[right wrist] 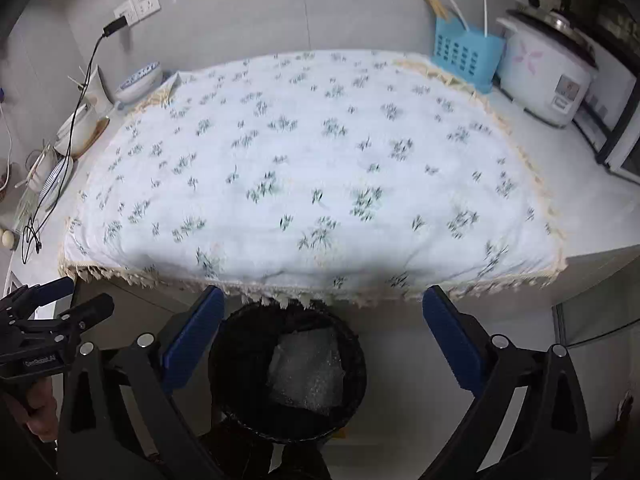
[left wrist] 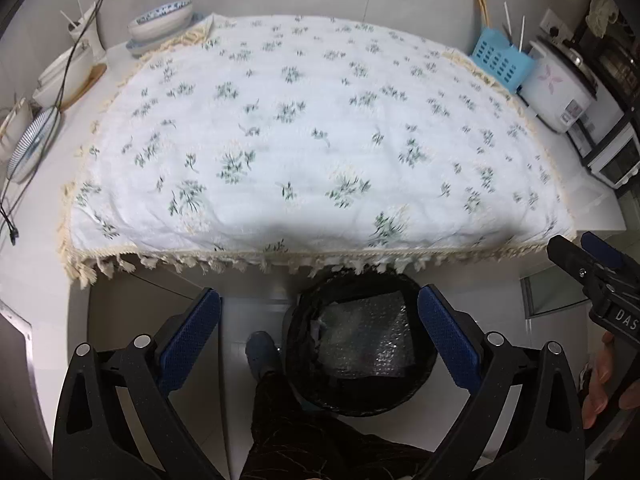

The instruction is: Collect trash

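A black trash bin (left wrist: 298,336) stands on the floor below the counter's front edge, with a sheet of bubble wrap (left wrist: 364,336) lying inside it. My left gripper (left wrist: 320,336) hangs above the bin, open, with nothing between its blue pads (left wrist: 192,336). In the right wrist view the same bin (right wrist: 240,360) and bubble wrap (right wrist: 308,372) lie under my right gripper (right wrist: 322,336), which is open wide and empty. Each gripper shows at the edge of the other's view: the right gripper (left wrist: 572,242) and the left gripper (right wrist: 90,292).
A white floral tablecloth (left wrist: 304,128) with a fringe covers the counter. Bowls (left wrist: 160,24) and plates (left wrist: 32,148) crowd its left end, with a black cable (left wrist: 68,68). A blue utensil basket (left wrist: 500,60) and rice cooker (left wrist: 556,88) stand at the right. The person's shoe (left wrist: 260,354) is beside the bin.
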{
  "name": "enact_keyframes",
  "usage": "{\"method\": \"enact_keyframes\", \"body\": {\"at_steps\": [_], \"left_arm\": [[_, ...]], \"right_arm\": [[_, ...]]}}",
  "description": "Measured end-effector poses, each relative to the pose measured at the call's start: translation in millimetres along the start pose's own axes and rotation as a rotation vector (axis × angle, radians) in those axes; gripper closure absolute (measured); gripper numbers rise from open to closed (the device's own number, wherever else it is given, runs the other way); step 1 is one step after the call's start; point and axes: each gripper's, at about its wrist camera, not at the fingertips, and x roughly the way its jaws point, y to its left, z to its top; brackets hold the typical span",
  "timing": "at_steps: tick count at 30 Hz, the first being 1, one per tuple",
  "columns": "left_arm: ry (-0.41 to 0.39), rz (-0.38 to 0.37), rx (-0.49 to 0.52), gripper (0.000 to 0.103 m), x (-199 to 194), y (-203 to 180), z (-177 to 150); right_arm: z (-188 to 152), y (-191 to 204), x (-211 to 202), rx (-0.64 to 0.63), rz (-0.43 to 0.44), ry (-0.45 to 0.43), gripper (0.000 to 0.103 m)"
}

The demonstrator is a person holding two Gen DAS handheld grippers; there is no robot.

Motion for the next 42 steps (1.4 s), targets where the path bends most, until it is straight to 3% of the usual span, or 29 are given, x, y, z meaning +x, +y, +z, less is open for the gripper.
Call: {"method": "enact_keyframes", "body": {"at_steps": [10, 42], "left_arm": [[-0.102, 0.013, 0.001, 0.006, -57.7, -5.4, 19.6], [-0.097, 0.014, 0.022, 0.006, -58.4, 0.0, 23.2]], "right_arm": [[17.3, -2.8, -44.8, -0.002, 0.005, -0.047, 0.008], [19.4, -1.4, -44.4, 0.003, -0.024, -0.041, 0.008]]}}
